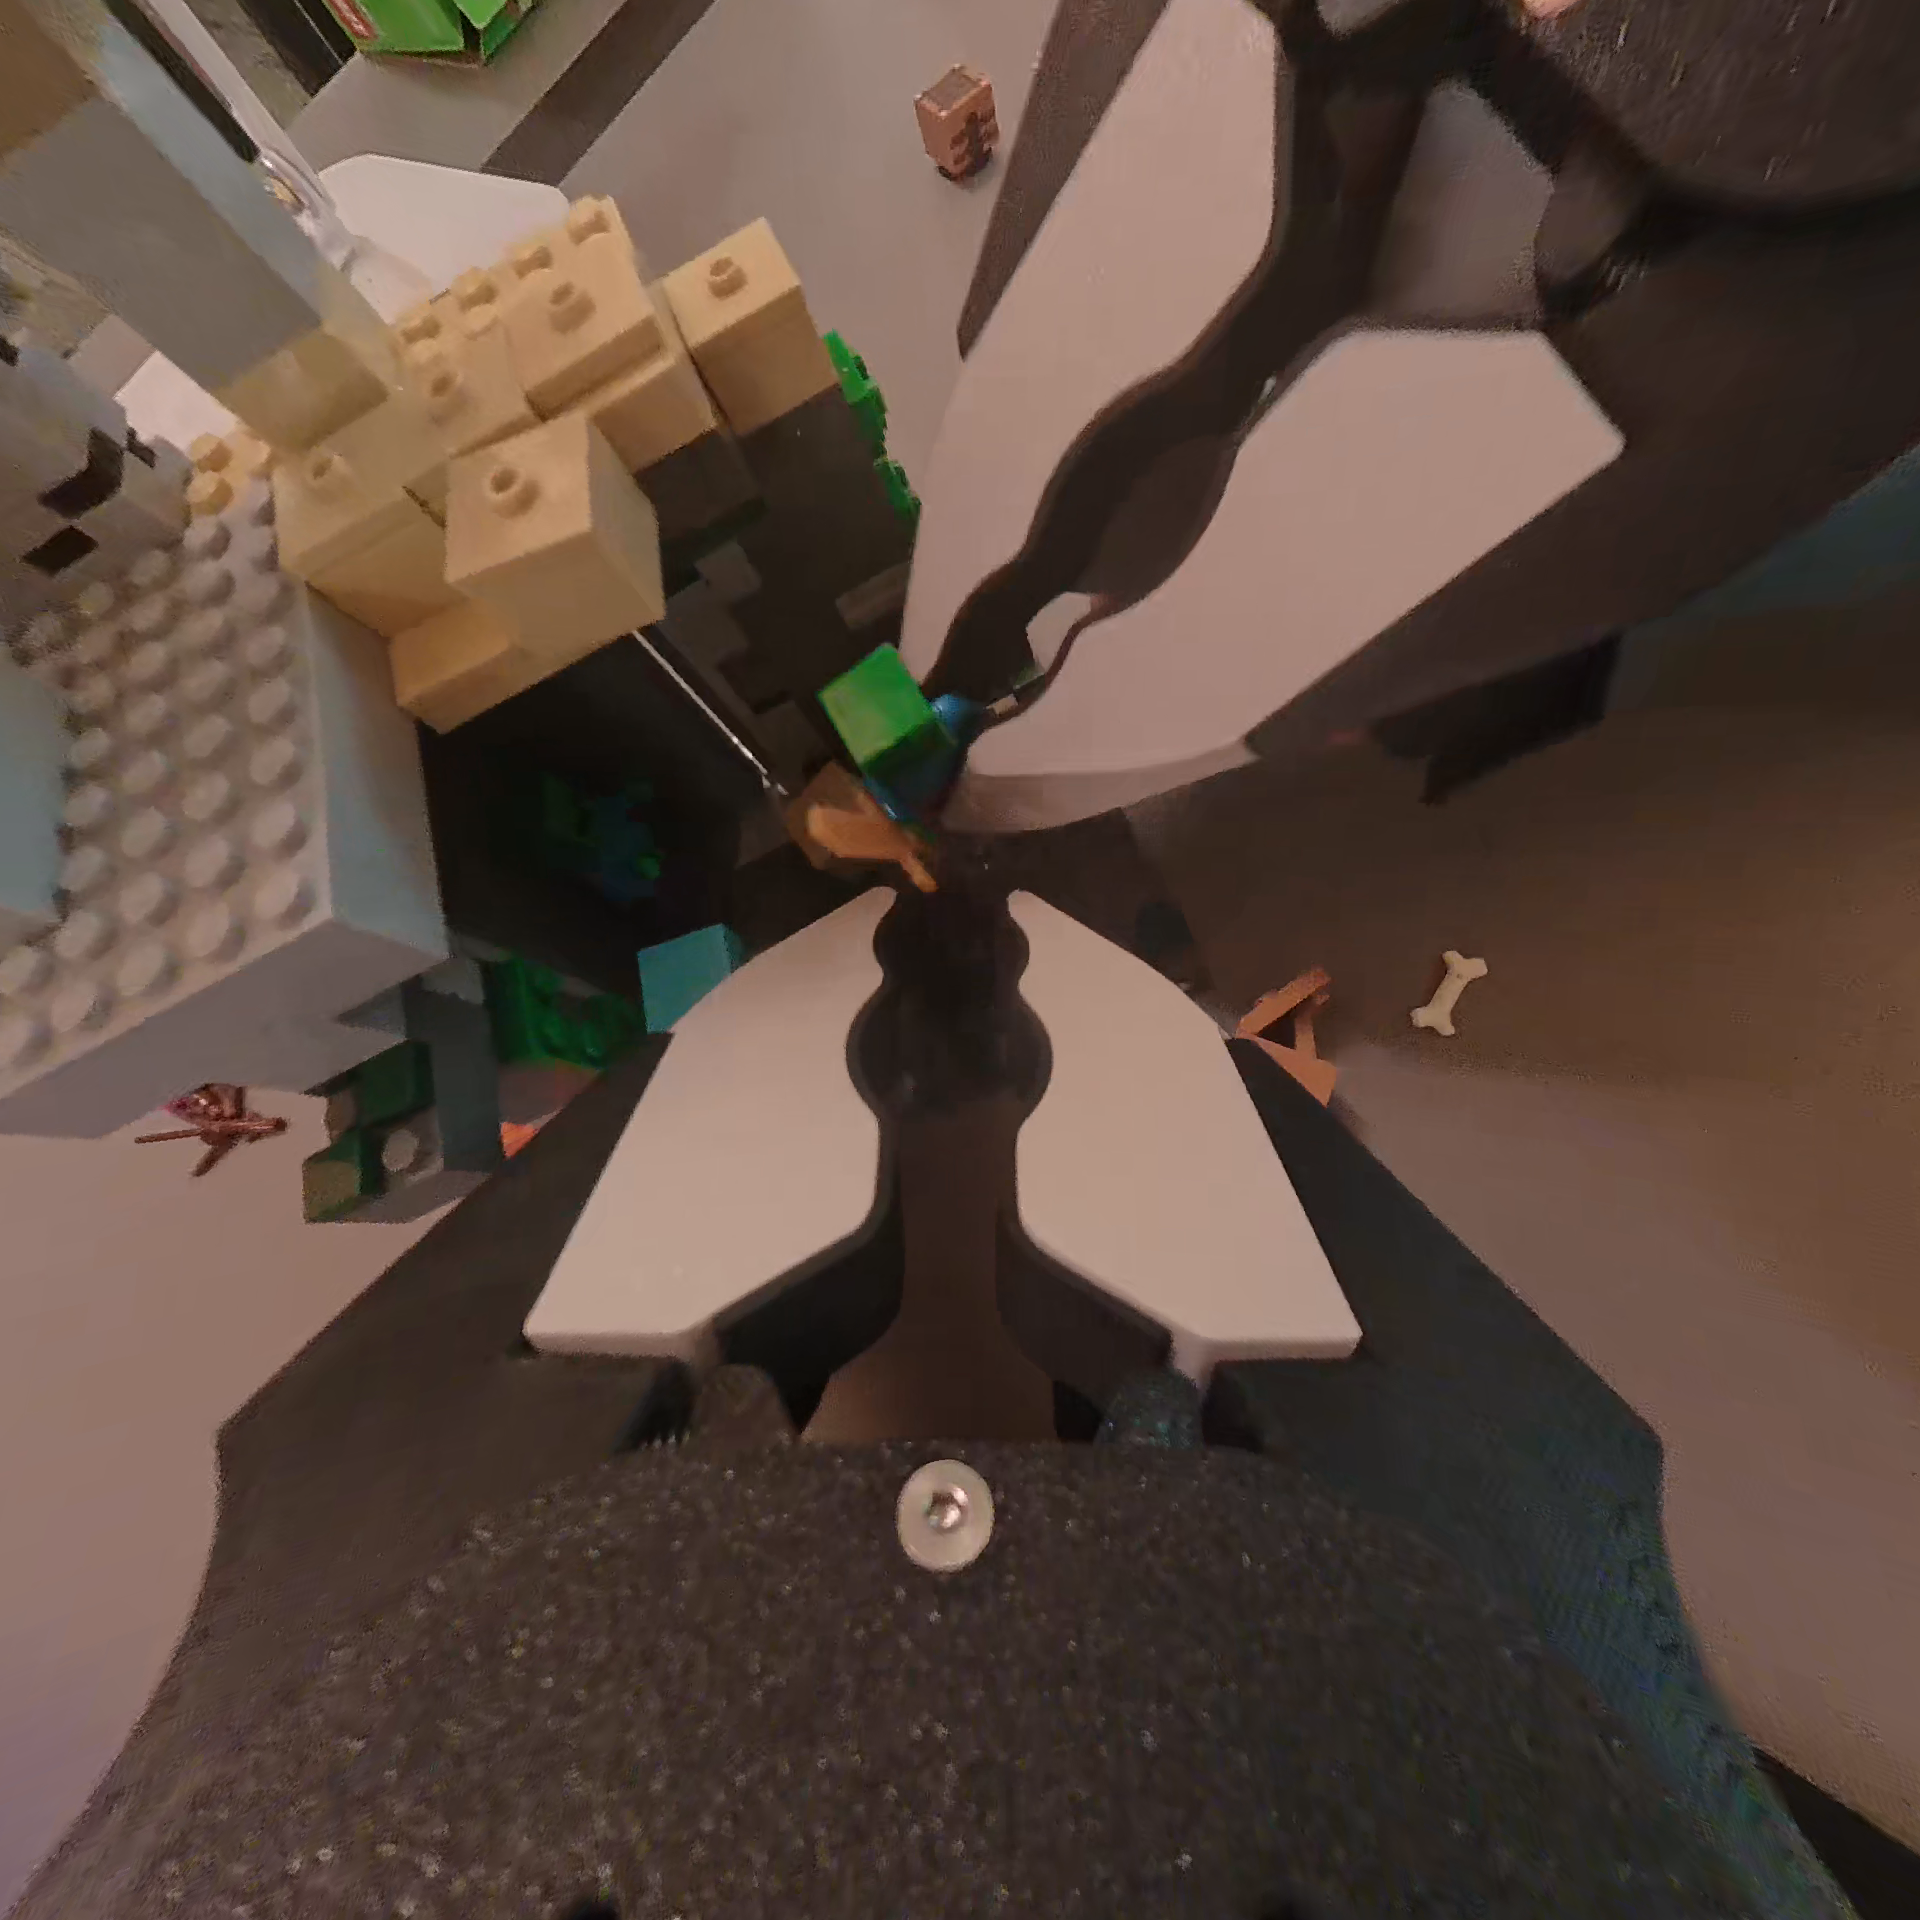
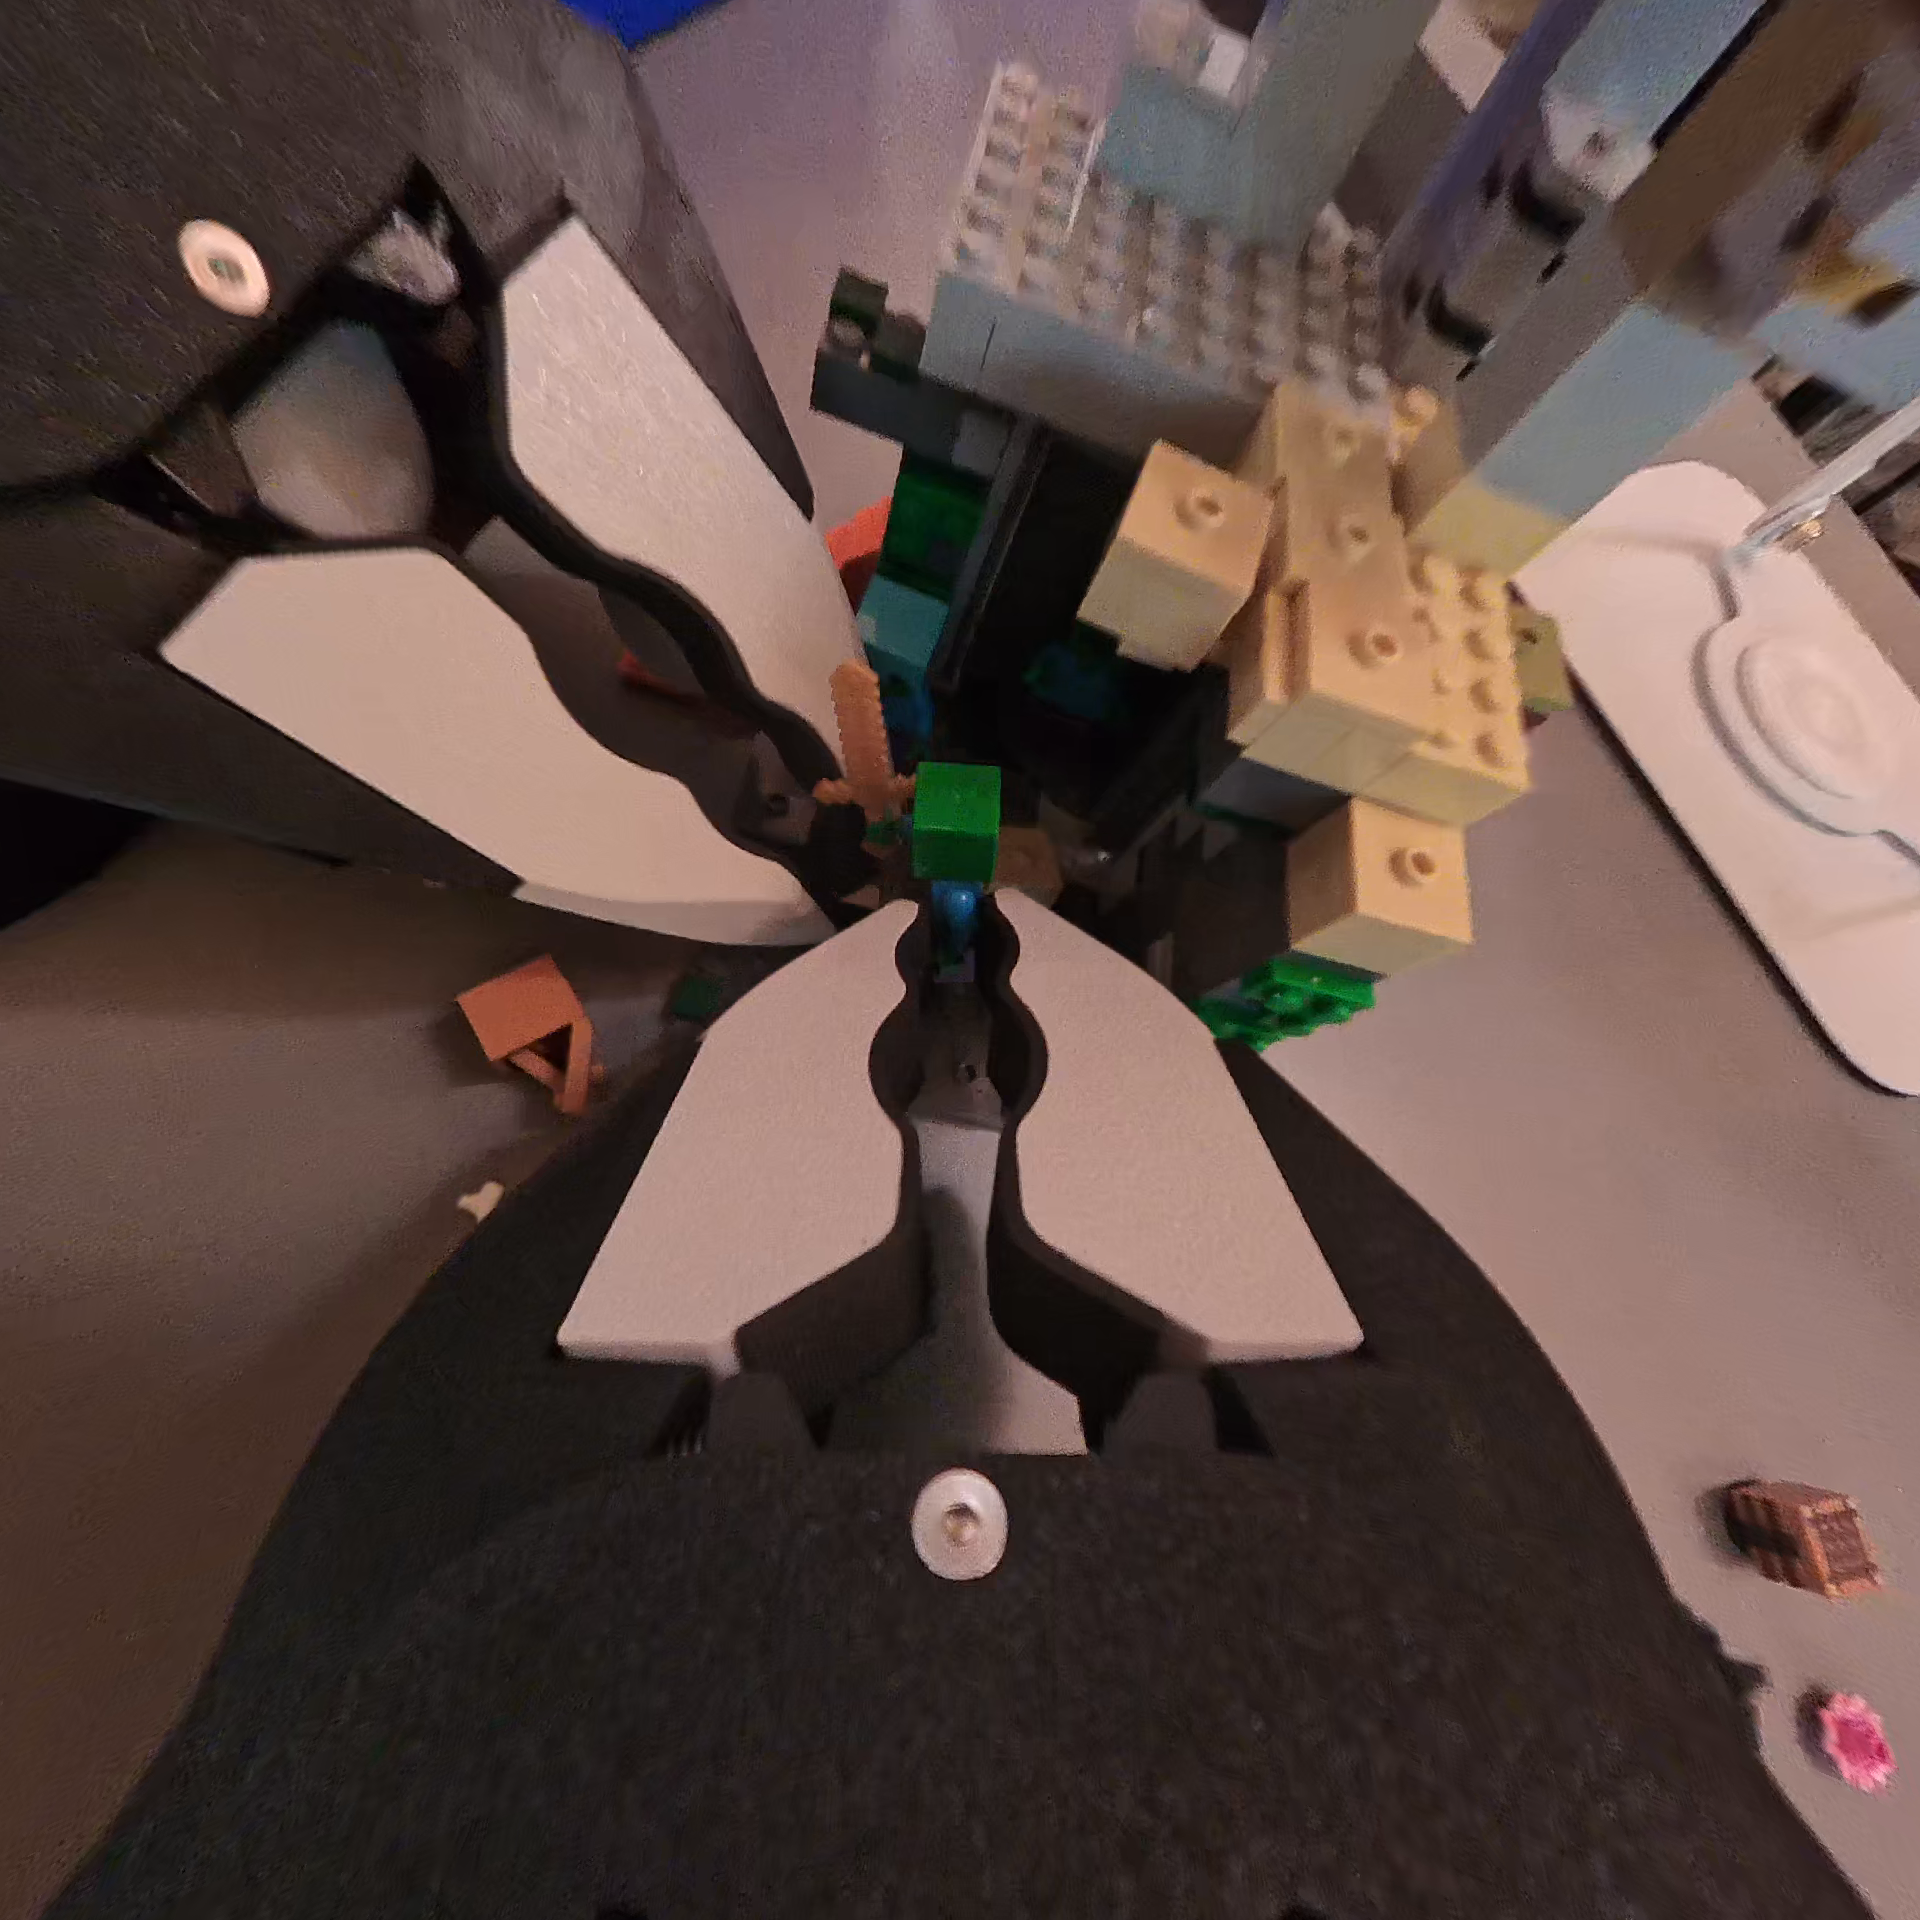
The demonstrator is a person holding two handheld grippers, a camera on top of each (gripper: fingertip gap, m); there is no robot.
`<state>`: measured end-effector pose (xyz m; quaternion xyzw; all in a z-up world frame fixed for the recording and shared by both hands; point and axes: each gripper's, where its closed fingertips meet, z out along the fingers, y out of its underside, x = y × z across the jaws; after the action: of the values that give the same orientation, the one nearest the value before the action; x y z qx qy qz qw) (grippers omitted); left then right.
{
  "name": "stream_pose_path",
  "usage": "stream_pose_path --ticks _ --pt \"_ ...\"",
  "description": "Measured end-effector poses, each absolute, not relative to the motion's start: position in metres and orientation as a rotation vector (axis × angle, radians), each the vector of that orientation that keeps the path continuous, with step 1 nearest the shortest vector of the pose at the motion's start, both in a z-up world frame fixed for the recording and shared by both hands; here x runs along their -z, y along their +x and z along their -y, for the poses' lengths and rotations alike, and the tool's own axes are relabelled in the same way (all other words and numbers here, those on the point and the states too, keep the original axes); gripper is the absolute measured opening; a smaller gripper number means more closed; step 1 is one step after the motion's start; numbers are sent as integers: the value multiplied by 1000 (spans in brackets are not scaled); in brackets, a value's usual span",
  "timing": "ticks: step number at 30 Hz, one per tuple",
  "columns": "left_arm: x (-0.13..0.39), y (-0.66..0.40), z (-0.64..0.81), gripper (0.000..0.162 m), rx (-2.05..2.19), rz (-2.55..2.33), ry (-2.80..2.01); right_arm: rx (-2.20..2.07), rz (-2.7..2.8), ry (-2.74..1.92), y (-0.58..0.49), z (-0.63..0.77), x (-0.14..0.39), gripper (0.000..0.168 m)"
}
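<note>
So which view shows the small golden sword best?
The right wrist view: the golden sword stands out whole, blade upward, beside the green-headed figure. The left wrist view shows only a blurred golden piece under the figure.

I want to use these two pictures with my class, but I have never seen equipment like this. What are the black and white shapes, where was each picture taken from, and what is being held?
A person holds two hand-held grippers, each with a camera looking along its white fingers. The left gripper fills one view, the right gripper the other; each also shows its partner. The right gripper pinches a small green-headed toy figure; the left one is shut on its tan sword. Behind stands a brick model on a grey table, with a loose white bone nearby.
</note>
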<state>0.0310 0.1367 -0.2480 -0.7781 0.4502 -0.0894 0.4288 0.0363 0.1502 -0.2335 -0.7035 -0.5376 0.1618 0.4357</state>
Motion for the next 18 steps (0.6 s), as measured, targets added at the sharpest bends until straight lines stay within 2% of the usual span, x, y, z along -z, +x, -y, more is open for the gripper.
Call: stream_pose_path --ticks 8,11,18 --pt "245 33 -132 14 263 -1114 -1907 -610 1143 -1752 82 -159 194 8" --pt "236 33 -131 15 279 -1095 -1857 -491 959 -1836 131 -189 189 8" --pt "229 37 -124 13 268 -1105 -1777 -149 477 -2063 267 -251 213 9"
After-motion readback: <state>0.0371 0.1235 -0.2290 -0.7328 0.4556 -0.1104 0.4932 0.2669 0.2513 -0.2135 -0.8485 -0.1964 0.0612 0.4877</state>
